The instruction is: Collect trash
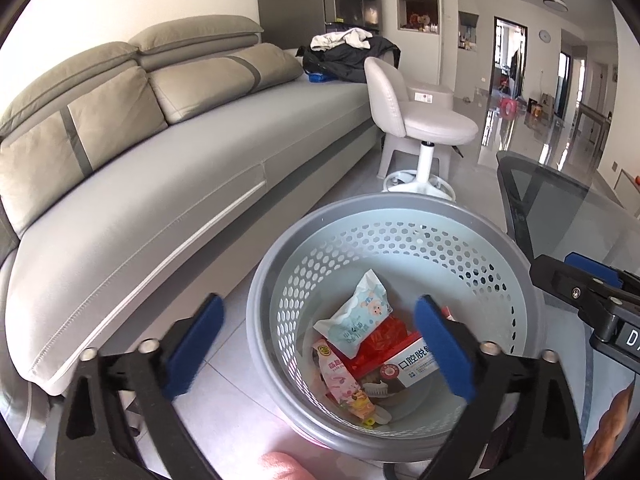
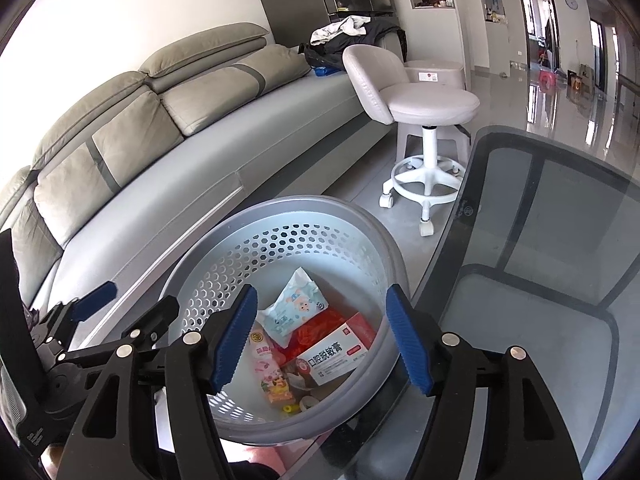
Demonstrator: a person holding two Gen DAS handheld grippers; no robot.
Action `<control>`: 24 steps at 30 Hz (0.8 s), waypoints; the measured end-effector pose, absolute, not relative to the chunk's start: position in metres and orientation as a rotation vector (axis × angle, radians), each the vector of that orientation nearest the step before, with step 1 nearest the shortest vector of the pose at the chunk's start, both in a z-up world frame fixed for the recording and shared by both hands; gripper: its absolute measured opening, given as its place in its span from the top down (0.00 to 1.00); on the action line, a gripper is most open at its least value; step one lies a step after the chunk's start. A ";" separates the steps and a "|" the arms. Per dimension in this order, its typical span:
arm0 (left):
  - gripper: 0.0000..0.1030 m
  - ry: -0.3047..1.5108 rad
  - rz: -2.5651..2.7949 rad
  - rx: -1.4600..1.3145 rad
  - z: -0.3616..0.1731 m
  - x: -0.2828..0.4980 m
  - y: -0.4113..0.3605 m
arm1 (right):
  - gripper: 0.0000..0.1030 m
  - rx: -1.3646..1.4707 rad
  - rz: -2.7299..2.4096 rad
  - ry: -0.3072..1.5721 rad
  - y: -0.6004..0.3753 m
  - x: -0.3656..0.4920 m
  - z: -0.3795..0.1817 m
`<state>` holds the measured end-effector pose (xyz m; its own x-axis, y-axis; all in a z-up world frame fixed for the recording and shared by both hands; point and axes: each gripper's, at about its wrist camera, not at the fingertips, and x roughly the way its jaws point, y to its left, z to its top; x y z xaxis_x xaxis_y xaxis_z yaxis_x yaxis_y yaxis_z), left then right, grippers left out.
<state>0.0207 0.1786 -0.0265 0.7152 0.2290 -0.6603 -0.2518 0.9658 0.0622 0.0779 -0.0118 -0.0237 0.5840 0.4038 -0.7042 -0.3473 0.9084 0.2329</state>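
A grey perforated waste basket (image 1: 400,208) stands on the floor between sofa and glass table; it also shows in the right wrist view (image 2: 296,206). Inside lie a white tissue pack (image 1: 358,316), a red-and-white toothpaste box (image 1: 412,362), a red wrapper (image 1: 384,334) and a pink snack packet (image 1: 344,388). The same tissue pack (image 2: 294,308) and box (image 2: 336,354) show in the right wrist view. My left gripper (image 1: 316,344) is open and empty above the basket's near rim. My right gripper (image 2: 320,334) is open and empty over the basket.
A grey sofa (image 1: 160,168) runs along the left. A white swivel stool (image 1: 424,120) stands beyond the basket. A dark glass table (image 2: 540,240) lies to the right, with a mesh chair under it. Clothes (image 1: 348,52) are piled at the sofa's far end.
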 end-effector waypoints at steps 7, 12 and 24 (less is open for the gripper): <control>0.06 0.706 0.274 0.006 -0.023 0.020 0.171 | 0.34 0.062 0.417 0.830 -0.011 0.077 -0.022; 0.06 0.707 0.278 -0.008 -0.023 0.020 0.173 | 0.32 0.064 0.409 0.824 -0.013 0.077 -0.022; 0.06 0.712 0.279 -0.016 -0.024 0.020 0.175 | 0.32 0.050 0.403 0.826 -0.012 0.077 -0.025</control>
